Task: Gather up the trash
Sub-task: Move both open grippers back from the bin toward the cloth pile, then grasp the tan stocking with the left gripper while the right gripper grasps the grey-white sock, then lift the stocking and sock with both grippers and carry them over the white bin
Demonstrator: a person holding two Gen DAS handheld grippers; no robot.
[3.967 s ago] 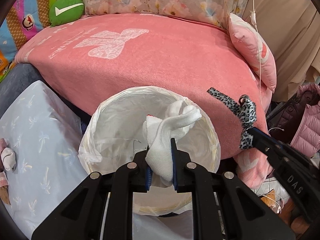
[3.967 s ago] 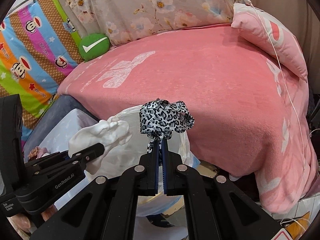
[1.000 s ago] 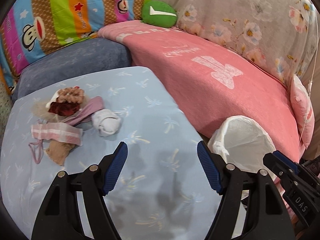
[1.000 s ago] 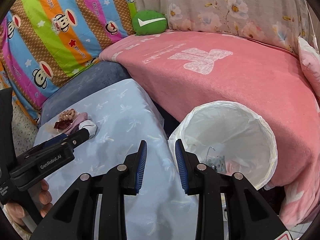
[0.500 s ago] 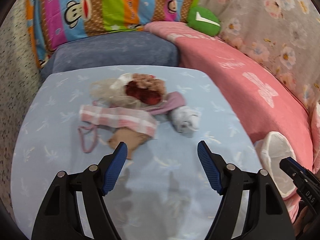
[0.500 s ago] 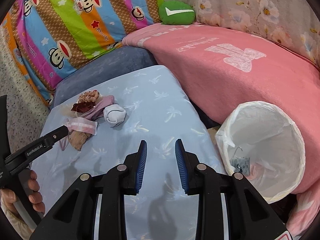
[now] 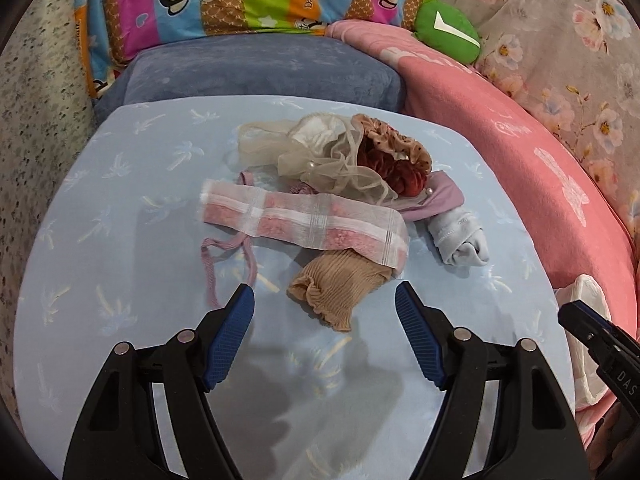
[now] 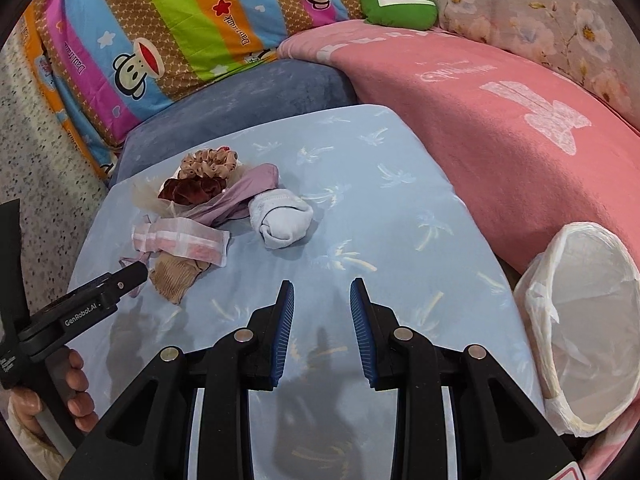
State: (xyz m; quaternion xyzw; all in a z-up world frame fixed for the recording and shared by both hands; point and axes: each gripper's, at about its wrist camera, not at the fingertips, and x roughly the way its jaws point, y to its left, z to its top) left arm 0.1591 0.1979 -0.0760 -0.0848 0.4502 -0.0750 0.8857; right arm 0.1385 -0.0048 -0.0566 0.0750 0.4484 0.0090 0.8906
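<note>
Two tongs are in view: the left tongs [image 7: 325, 300] with jaws wide apart and the right tongs [image 8: 322, 292] with a narrower gap, nothing between either pair. Ahead of the left tongs on the light blue worktop [image 7: 120, 240] lies one heap of small cloth items: one tan ribbed sock [image 7: 336, 284], one pink-and-white gauzy band [image 7: 304, 220], one rolled pale blue sock [image 7: 460, 240], two scrunchies [image 7: 396, 160], one sheer beige piece [image 7: 320, 156], one lilac band [image 7: 440, 196]. One lined bin [image 8: 580, 320] stands right of the right tongs.

A home, probably a bedroom or living room, is suggested: a pink blanket [image 8: 500, 128], a cartoon-monkey striped cover [image 8: 160, 28], floral fabric [image 7: 560, 40] and a lined wastebasket [image 8: 580, 320] are seen.
</note>
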